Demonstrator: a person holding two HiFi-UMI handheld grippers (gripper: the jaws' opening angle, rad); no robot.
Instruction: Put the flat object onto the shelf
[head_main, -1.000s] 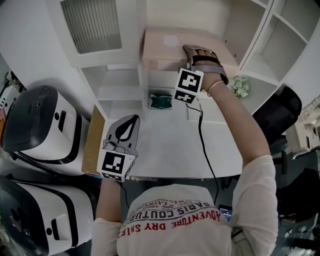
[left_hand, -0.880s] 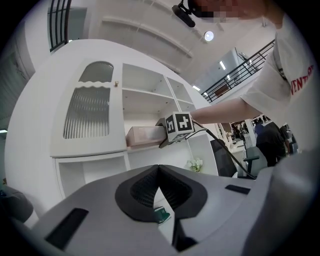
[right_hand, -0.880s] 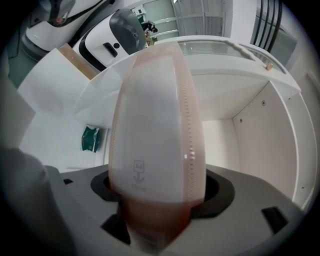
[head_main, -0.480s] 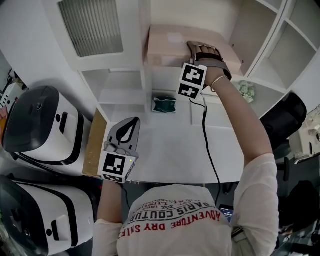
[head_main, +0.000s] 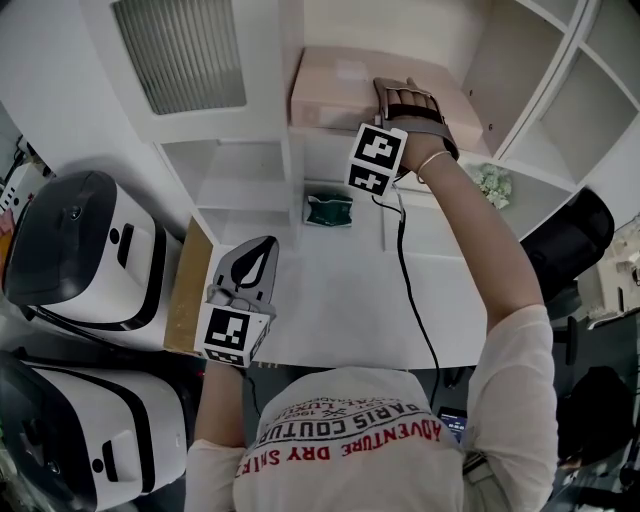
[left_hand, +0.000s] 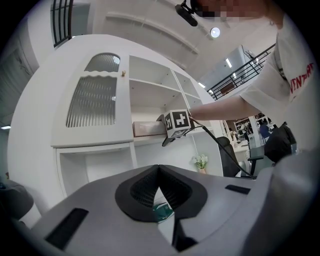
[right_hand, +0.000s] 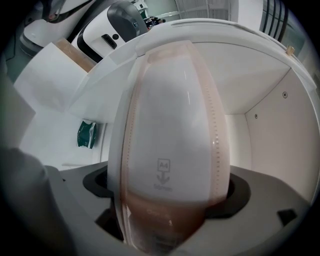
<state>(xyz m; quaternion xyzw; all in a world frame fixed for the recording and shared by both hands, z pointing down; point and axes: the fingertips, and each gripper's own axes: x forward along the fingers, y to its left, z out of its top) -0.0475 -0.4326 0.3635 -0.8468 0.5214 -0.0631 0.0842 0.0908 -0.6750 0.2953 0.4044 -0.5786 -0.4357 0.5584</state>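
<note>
The flat object is a pale pink A4 pack lying on an upper shelf of the white unit. In the right gripper view the pack fills the middle and runs away into the compartment. My right gripper reaches in at the pack's right end. Its jaws are opening and stand wide on either side of the pack, no longer clamping it. My left gripper hangs low over the table's left edge, shut and empty.
A small green packet lies on the white table below the shelf. A small plant stands at the right. Two white machines and a wooden panel are on the left, and a black chair on the right.
The right gripper has pushed slightly deeper along the pack on the shelf and its cube has tilted. The left gripper has stayed in place.
</note>
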